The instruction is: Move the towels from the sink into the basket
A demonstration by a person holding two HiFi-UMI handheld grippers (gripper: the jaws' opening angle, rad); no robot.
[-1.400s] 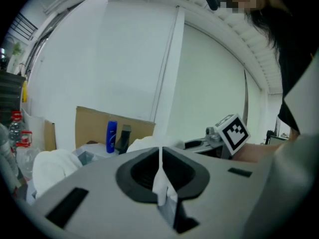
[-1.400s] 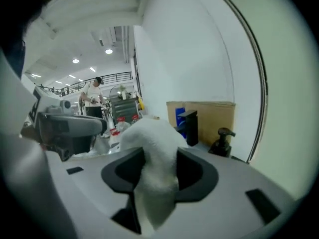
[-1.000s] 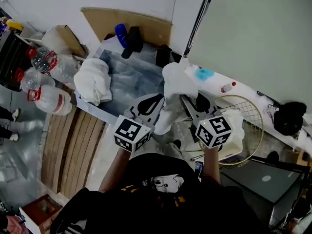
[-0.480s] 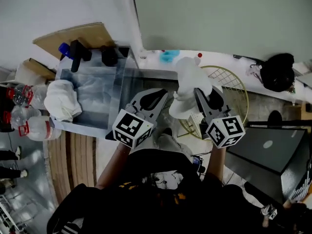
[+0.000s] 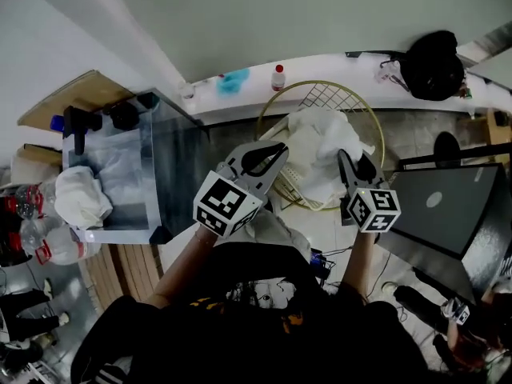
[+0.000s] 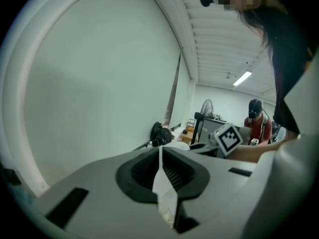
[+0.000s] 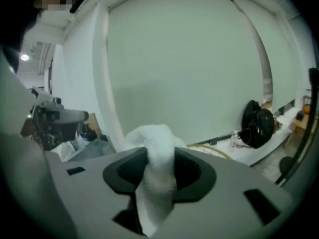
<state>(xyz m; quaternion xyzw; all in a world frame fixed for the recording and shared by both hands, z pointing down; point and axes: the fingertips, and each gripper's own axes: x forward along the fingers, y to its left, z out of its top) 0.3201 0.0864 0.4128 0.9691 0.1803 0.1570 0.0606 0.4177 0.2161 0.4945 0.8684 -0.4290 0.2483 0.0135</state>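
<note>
A white towel (image 5: 320, 146) hangs bunched between my two grippers, right over the gold wire basket (image 5: 320, 83). My left gripper (image 5: 274, 149) is shut on a thin edge of it, seen as a white strip (image 6: 162, 183) between the jaws. My right gripper (image 5: 352, 161) is shut on a thick fold of the towel (image 7: 157, 173); the basket's rim (image 7: 209, 148) shows just behind it. A second white towel (image 5: 80, 197) lies heaped on the near left edge of the steel sink (image 5: 120, 166), far left of both grippers.
A black backpack (image 5: 432, 62), a small bottle (image 5: 278, 77) and a blue object (image 5: 232, 81) lie along the white ledge by the wall. A dark case (image 5: 448, 214) stands right of the basket. Plastic bottles (image 5: 32, 238) sit left of the sink. Another person (image 6: 256, 121) stands far off.
Both grippers have carried the towel to the right, from above the sink to above the basket. The sink has slid to the left of the head view.
</note>
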